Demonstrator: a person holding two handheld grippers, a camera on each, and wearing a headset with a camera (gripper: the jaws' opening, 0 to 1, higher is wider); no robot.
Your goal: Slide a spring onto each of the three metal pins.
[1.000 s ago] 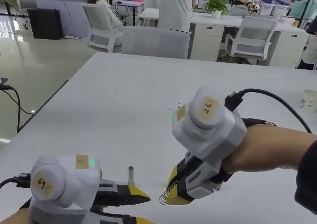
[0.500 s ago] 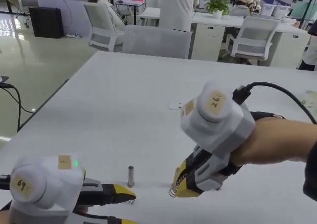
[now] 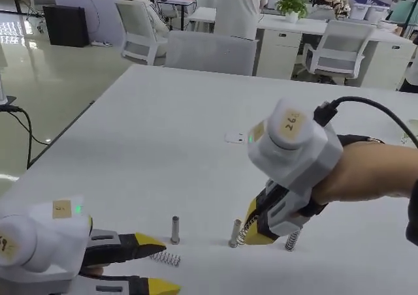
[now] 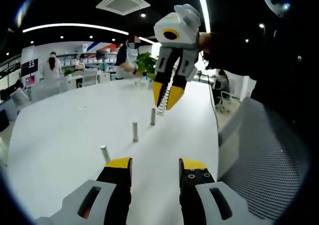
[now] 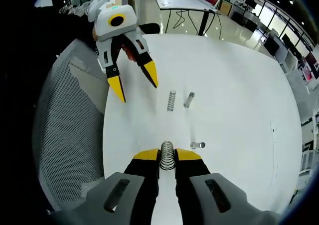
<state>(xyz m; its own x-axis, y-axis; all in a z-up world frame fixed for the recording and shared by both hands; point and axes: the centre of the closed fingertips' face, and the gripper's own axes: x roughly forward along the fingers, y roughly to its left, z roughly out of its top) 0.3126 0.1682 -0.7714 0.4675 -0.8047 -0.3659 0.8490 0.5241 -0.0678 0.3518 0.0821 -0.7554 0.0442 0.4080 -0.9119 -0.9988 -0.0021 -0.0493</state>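
Smooth white worktop (image 3: 150,145) in an open office, chairs and desks behind. 3 short metal pins (image 4: 134,131) upright in a row in the left gripper view; 2 plain in the head view. Right tool (image 3: 253,233), yellow-tipped, pinching a coiled spring (image 5: 167,155) just beside one pin; contact impossible to judge. Left tool (image 3: 170,266) spread wide and holding nothing, its body cut off at the head view's lower edge. Loose spring (image 3: 165,258) flat on the worktop near those tips. 3rd spring (image 3: 291,240) partly hidden behind the right tool. Since 0.5 s ago: left tool drawn back, loose spring uncovered, right tool still clamped.
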